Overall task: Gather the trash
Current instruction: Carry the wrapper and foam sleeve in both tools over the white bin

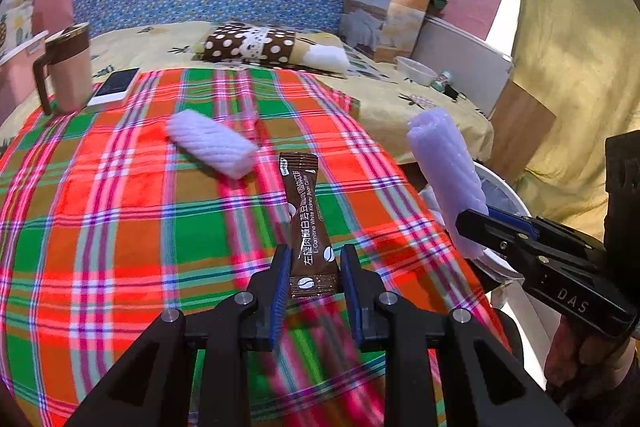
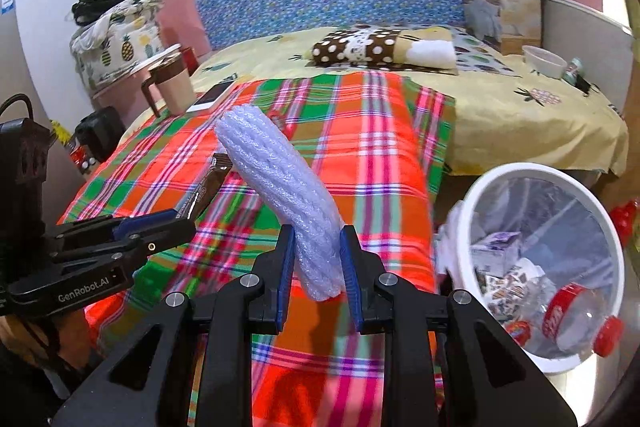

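My left gripper (image 1: 315, 275) is shut on a brown coffee sachet (image 1: 308, 223), held above the plaid cloth (image 1: 120, 227); the sachet (image 2: 208, 187) also shows in the right wrist view, in the left gripper (image 2: 176, 223). My right gripper (image 2: 318, 259) is shut on a white foam wrap roll (image 2: 280, 187), which sticks up and away from the jaws. The left wrist view shows this roll (image 1: 444, 175) in the right gripper (image 1: 476, 223), near the bin rim. A second foam roll (image 1: 212, 143) lies on the cloth. The white trash bin (image 2: 496, 179) stands at the right, below the bed edge.
The bin holds a plastic bottle (image 2: 576, 323) and paper scraps. A lidded mug (image 1: 66, 67) and a phone (image 1: 114, 87) rest at the cloth's far left. A dotted pillow (image 1: 260, 45), a paper bag (image 1: 384, 15) and a white bowl (image 1: 416, 69) lie further back on the bed.
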